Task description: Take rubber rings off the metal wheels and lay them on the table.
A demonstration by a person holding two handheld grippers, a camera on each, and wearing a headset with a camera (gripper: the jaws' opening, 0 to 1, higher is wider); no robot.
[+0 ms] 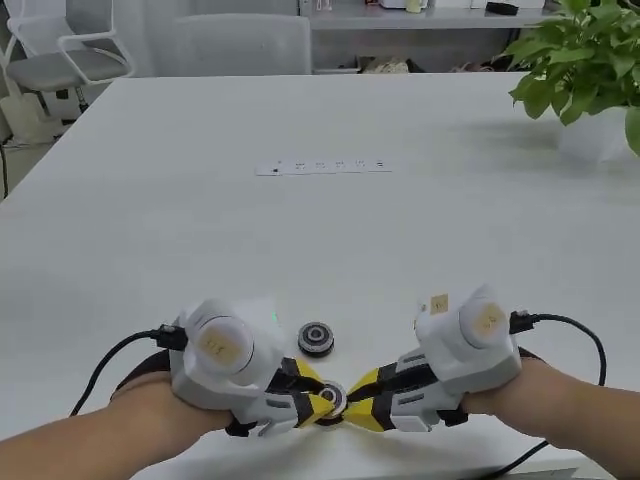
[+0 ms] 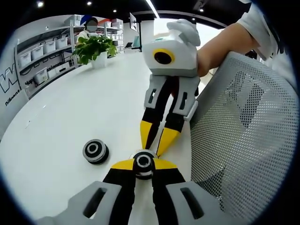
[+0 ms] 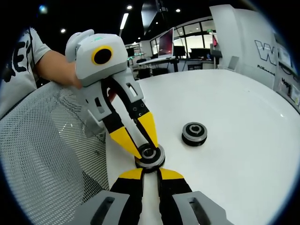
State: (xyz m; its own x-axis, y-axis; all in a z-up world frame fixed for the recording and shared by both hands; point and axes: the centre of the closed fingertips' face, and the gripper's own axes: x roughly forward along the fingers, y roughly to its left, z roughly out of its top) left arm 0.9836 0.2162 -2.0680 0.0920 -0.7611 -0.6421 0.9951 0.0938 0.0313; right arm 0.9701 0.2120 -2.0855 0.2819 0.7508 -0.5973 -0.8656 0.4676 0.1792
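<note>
A wheel [image 1: 332, 398] sits at the near edge of the surface [image 1: 300, 230], clamped in the left claw [image 2: 143, 165]. The right claw [image 3: 150, 172] pinches its rim from the opposite side. A second wheel [image 1: 316, 339] lies free just beyond.

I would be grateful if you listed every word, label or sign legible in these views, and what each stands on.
"W": large dark letter on the white wall panel; the small print below it is too blurred to read.
White printed strip on the white table: marks too small to read.
Dark letters on the person's grey T-shirt: cut off, unreadable.
</note>
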